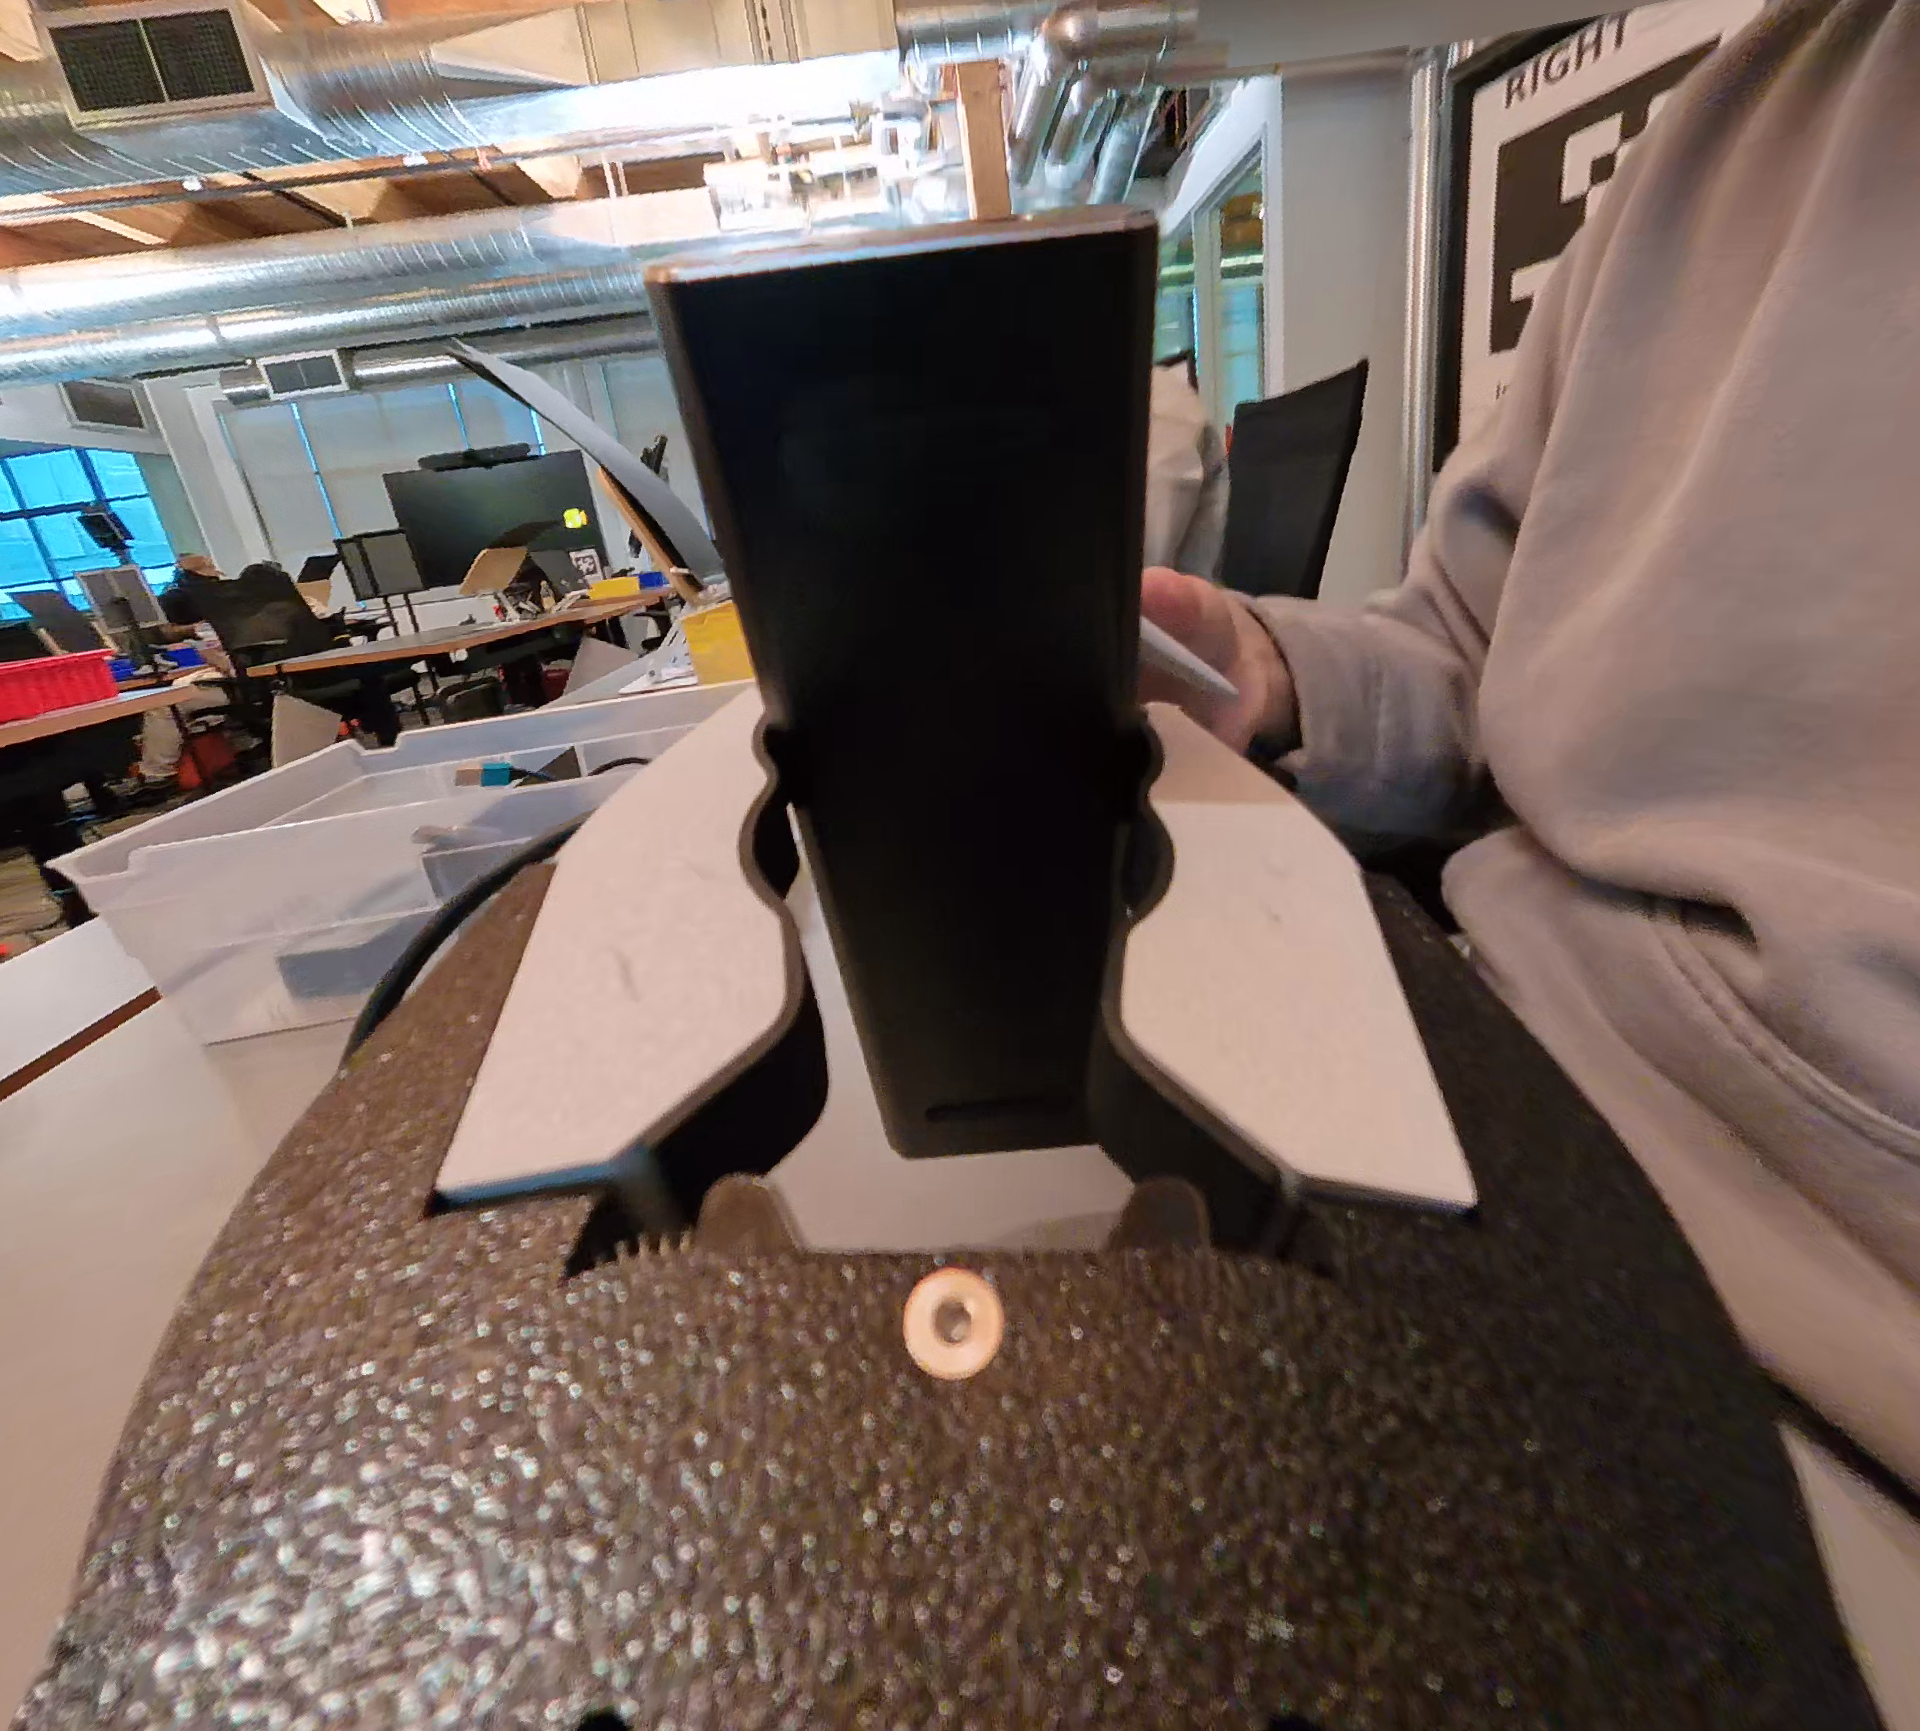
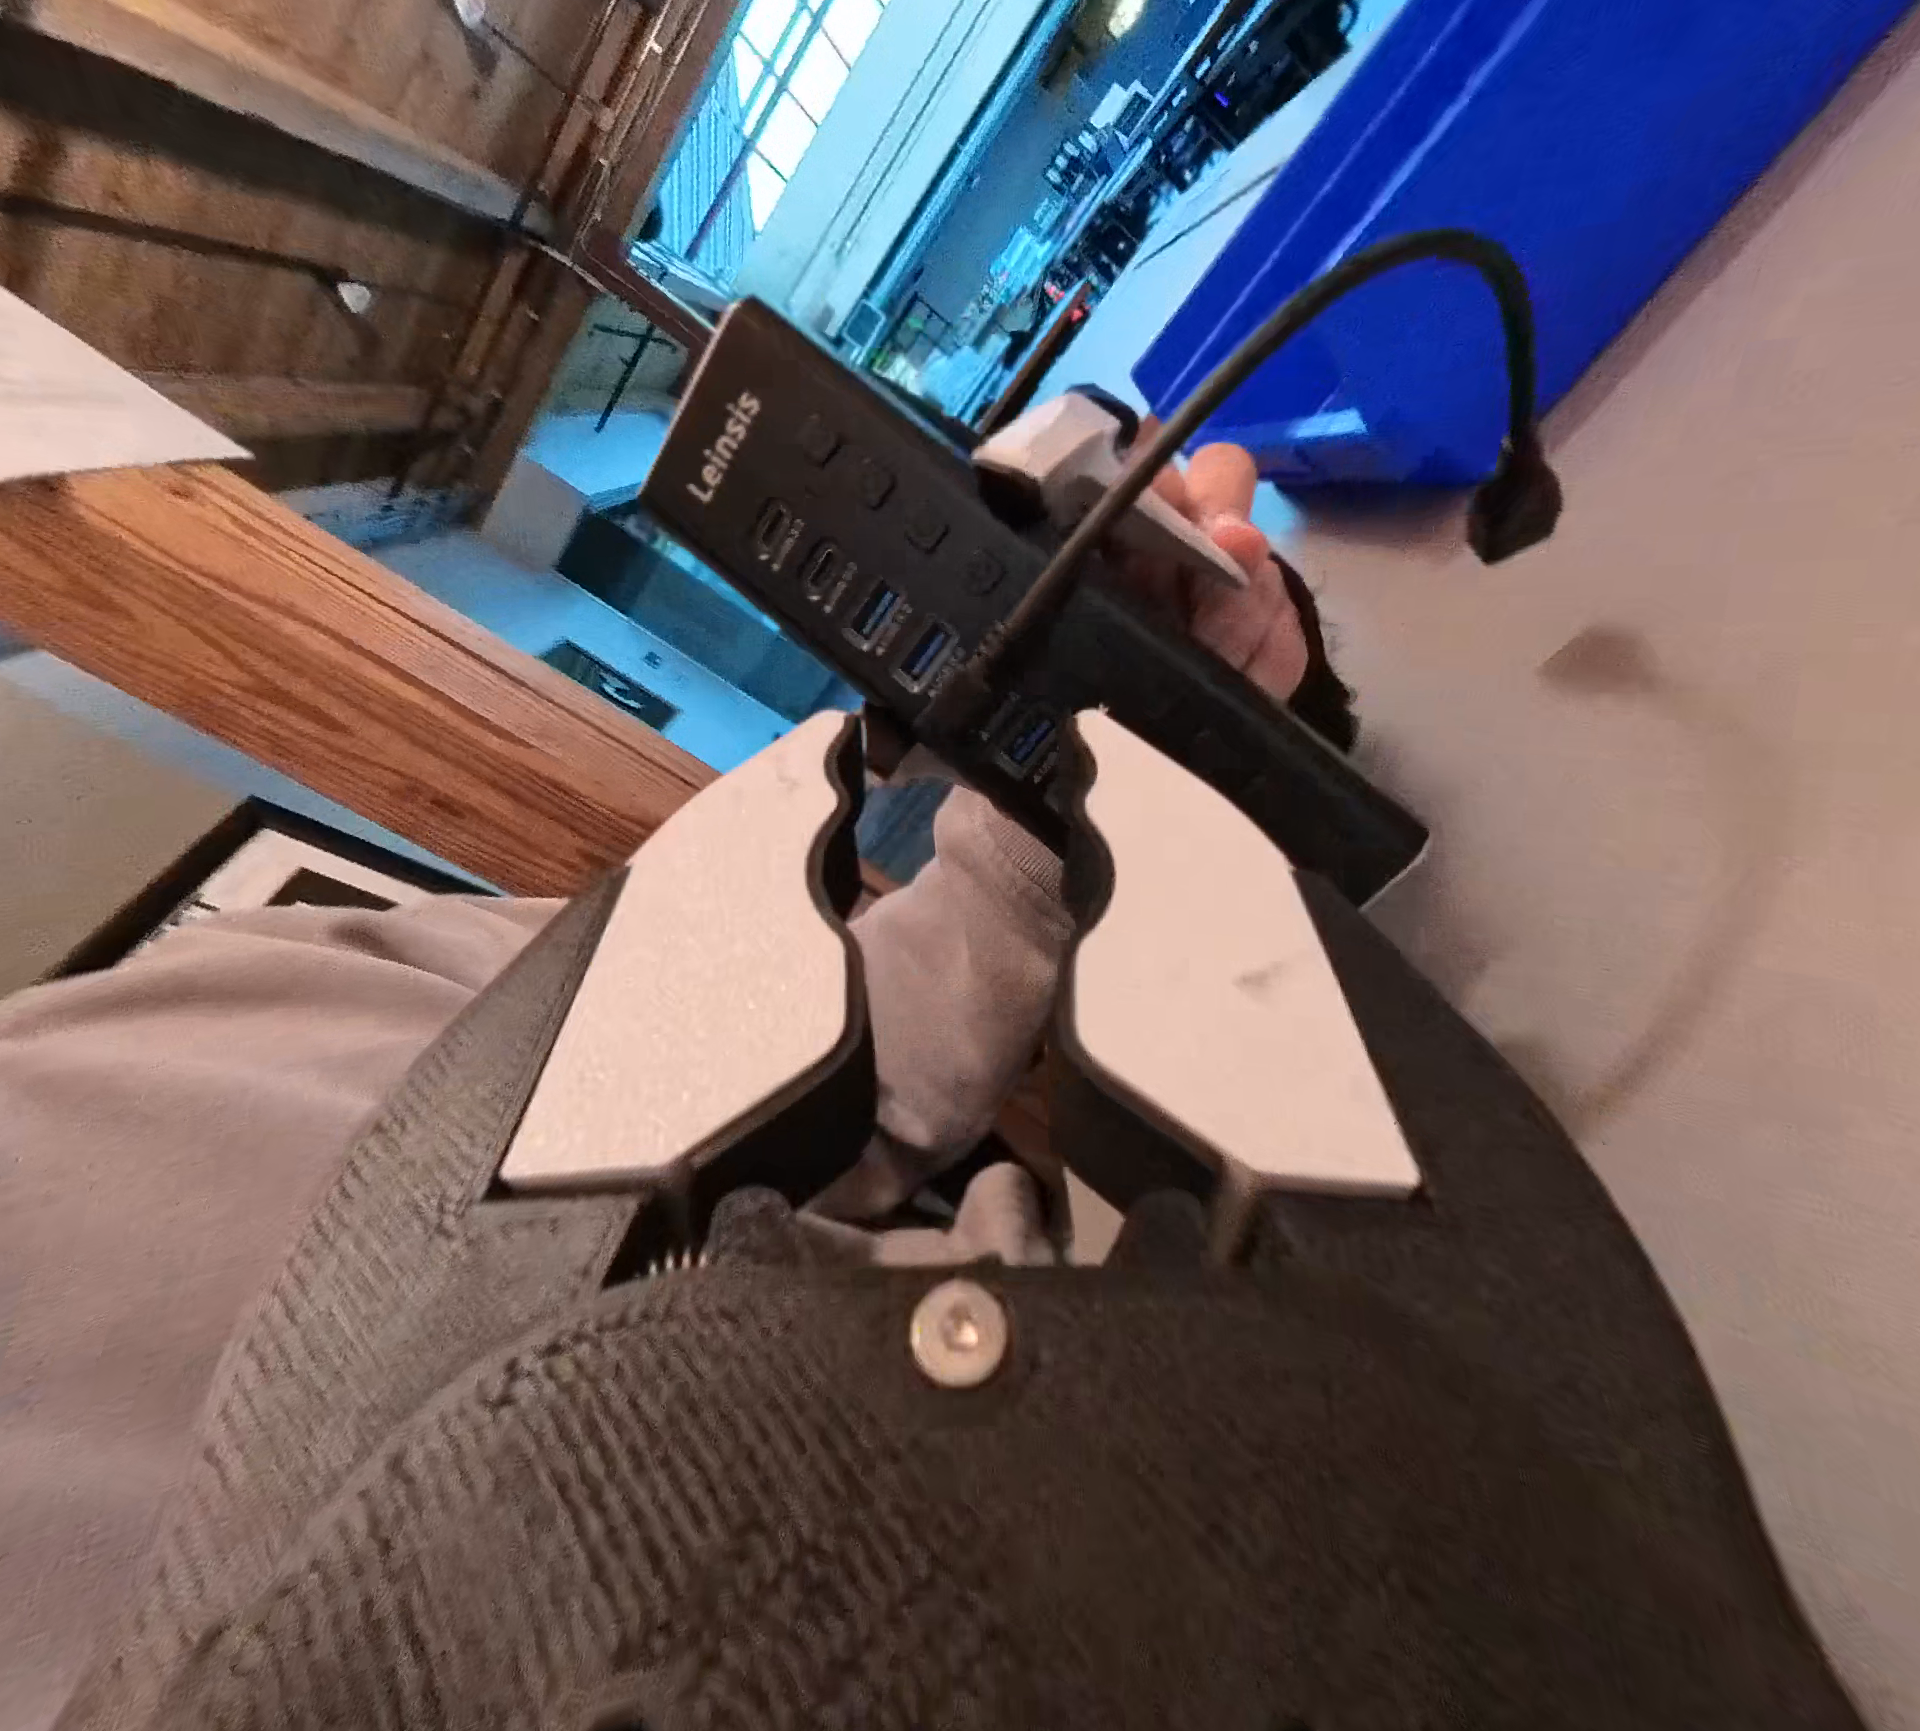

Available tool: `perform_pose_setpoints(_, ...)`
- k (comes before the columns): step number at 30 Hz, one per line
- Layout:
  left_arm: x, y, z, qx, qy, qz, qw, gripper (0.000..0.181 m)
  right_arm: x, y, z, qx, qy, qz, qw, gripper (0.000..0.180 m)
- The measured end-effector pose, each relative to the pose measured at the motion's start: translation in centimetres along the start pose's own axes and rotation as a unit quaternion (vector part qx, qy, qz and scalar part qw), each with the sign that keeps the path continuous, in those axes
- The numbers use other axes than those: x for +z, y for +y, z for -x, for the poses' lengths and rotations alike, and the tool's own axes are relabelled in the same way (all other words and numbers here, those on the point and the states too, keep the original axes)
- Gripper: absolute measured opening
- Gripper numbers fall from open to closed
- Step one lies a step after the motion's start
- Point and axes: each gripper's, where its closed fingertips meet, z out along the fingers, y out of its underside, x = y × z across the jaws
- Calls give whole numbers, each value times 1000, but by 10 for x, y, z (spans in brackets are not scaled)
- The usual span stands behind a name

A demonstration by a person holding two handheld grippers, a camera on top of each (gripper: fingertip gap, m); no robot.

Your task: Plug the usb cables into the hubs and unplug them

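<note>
In the left wrist view my left gripper (image 1: 956,746) is shut on a black USB hub (image 1: 914,538) and holds it upright, its plain back toward the camera. The right wrist view shows the hub's port side (image 2: 894,580), with a row of ports and buttons. A black USB cable (image 2: 1299,299) is plugged into one port; its plug (image 2: 961,694) sits just past my right gripper (image 2: 966,756). The right jaws stand apart on either side of the plug, with a gap on each side. The cable arcs up and its free connector (image 2: 1512,518) hangs in the air.
A clear plastic tray (image 1: 260,860) stands on the white table (image 1: 125,1214) at the left. A person's grey sleeve (image 1: 1662,694) fills the right side and a hand (image 1: 1216,642) shows behind the hub. A blue bin (image 2: 1558,123) stands on the table (image 2: 1714,850).
</note>
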Motion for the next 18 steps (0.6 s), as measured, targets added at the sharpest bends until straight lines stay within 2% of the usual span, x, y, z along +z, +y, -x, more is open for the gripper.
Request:
perform_pose_setpoints(3,5,7,-2,17,0,27,999,61,-2,10,-13,48,13,28,998,33)
perform_pose_setpoints(8,12,27,0,59,-13,103,993,61,-3,11,-20,113,20,40,993,11)
perform_pose_setpoints(13,14,40,1,99,-25,162,981,61,-10,16,-31,155,20,59,986,9)
perform_pose_setpoints(18,17,55,6,137,-46,207,968,61,-20,17,-42,131,52,80,987,9)
